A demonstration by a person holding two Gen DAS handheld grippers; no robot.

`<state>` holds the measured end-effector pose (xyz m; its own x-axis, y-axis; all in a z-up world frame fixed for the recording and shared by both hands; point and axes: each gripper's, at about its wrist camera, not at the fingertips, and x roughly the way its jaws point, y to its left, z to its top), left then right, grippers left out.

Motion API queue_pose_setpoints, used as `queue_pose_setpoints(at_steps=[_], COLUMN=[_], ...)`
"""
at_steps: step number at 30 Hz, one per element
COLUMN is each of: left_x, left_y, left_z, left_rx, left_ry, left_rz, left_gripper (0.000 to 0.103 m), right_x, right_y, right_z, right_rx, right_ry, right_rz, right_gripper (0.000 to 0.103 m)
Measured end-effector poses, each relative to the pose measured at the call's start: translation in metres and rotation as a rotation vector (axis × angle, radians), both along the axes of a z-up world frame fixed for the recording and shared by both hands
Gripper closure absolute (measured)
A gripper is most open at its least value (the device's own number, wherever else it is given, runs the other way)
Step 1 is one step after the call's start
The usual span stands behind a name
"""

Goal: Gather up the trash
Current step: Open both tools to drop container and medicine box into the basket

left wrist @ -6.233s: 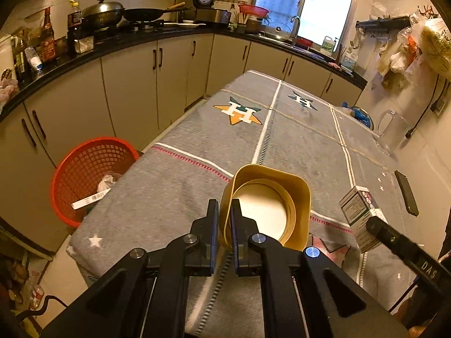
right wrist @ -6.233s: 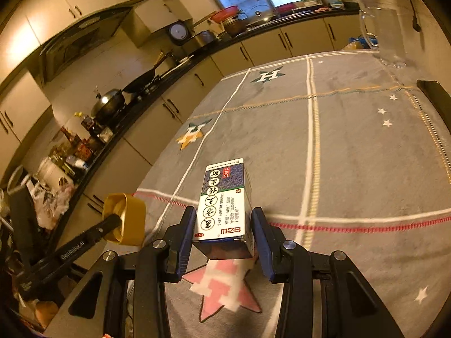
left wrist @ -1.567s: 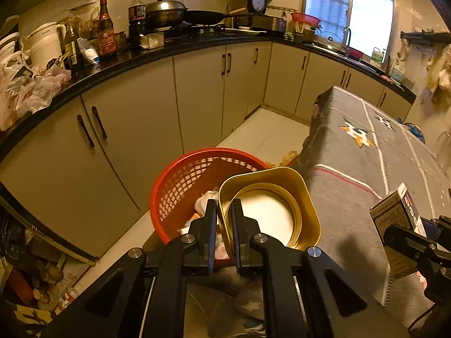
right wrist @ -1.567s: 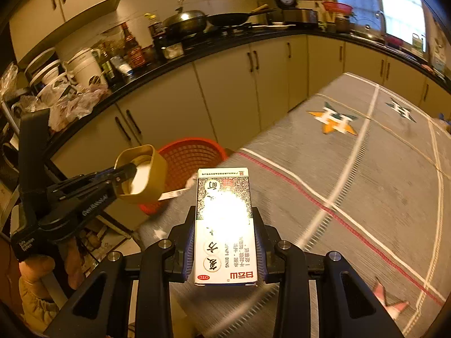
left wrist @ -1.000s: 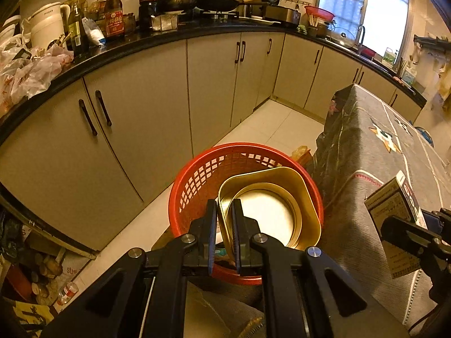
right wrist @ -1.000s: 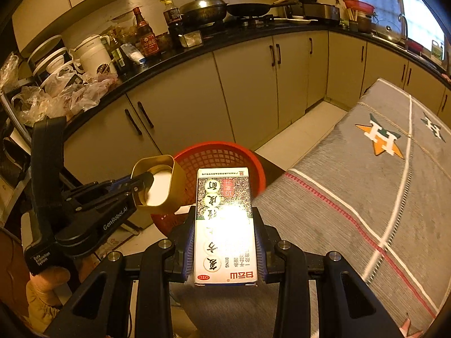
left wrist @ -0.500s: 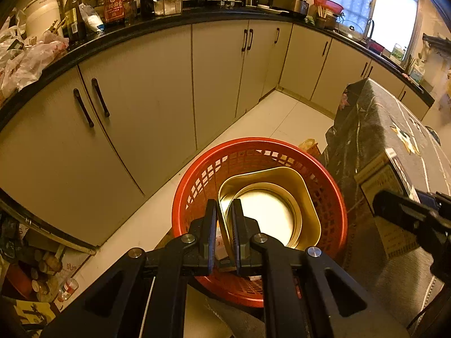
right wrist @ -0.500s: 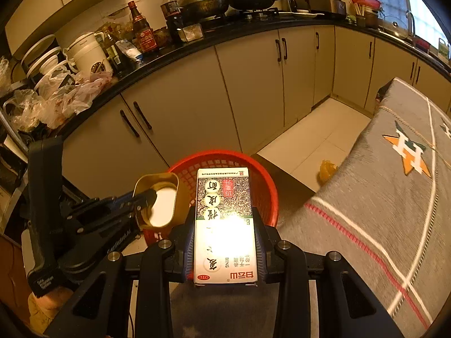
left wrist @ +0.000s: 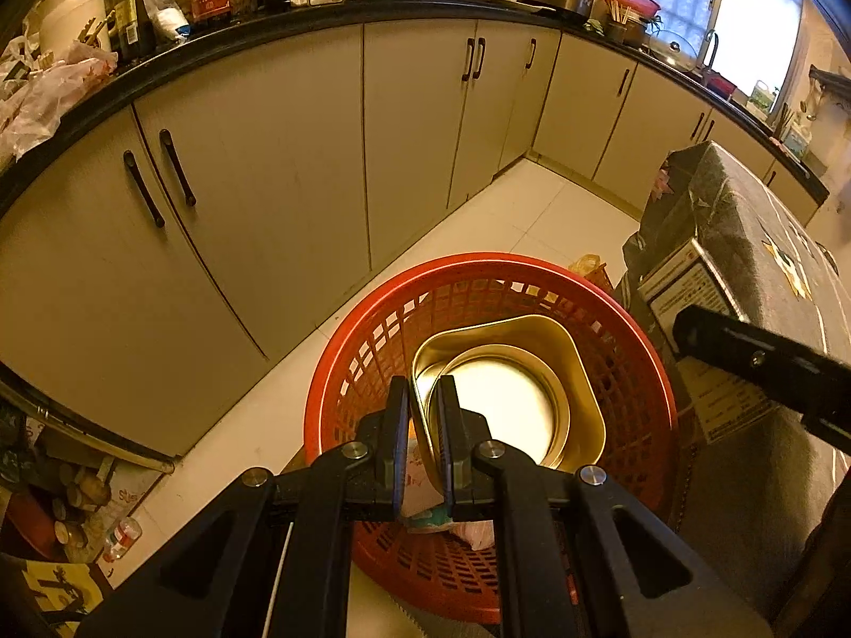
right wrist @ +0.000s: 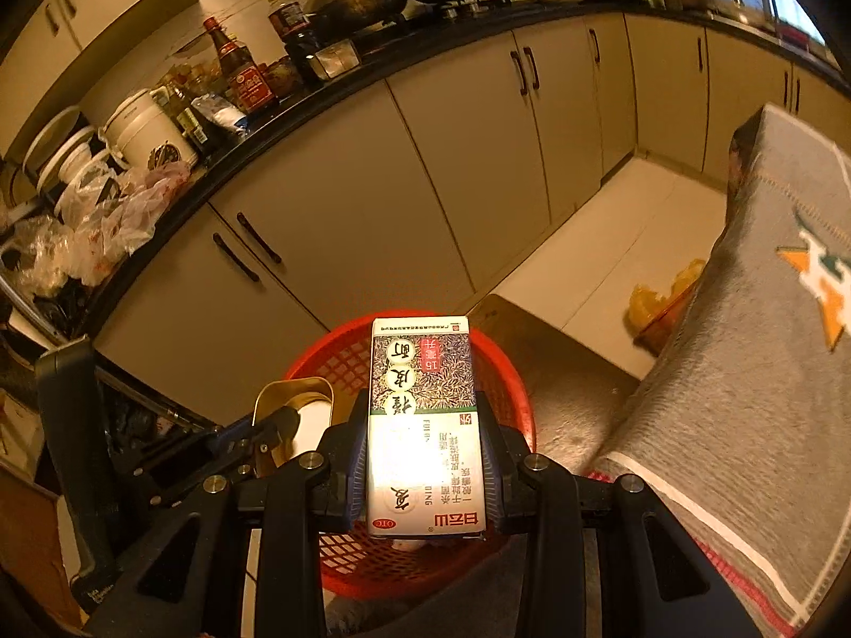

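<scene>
While the right tool [right wrist: 424, 470] clamps the carton [right wrist: 423, 425], the basket [right wrist: 345, 558] lies below.

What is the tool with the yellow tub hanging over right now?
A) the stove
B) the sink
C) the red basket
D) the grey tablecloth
C: the left tool pinches the rim of the yellow tub, and the red basket on the floor lies right beneath it.
</scene>
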<state>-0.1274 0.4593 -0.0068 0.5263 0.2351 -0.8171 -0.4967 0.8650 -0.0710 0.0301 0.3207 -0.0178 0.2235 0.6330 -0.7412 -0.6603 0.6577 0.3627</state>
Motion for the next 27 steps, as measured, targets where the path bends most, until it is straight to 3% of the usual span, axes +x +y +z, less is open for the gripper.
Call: queue_pose_setpoints(at_steps=[3,11,27], left_x=[0.002,0.005,0.016], left_y=[0.001,-0.003,-0.014], left_z=[-0.001,-0.009,-0.018], left_rx=[-0.001,0.001,0.012], left_ry=[-0.004,0.003,0.040], left_rz=[0.006,0.023,0.024], left_gripper=[0.093,0.093,0.093], right_x=[0.006,-0.007,-0.005], right_y=[0.000,0.001,0.002], right_z=[-0.006,-0.001,-0.004], right_rx=[0.025,0.027,0.034], right_ry=[0.042,-0.042,-0.020], right_rz=[0.003,0.013,0.035], right_gripper=[0.065,0.065,0.065])
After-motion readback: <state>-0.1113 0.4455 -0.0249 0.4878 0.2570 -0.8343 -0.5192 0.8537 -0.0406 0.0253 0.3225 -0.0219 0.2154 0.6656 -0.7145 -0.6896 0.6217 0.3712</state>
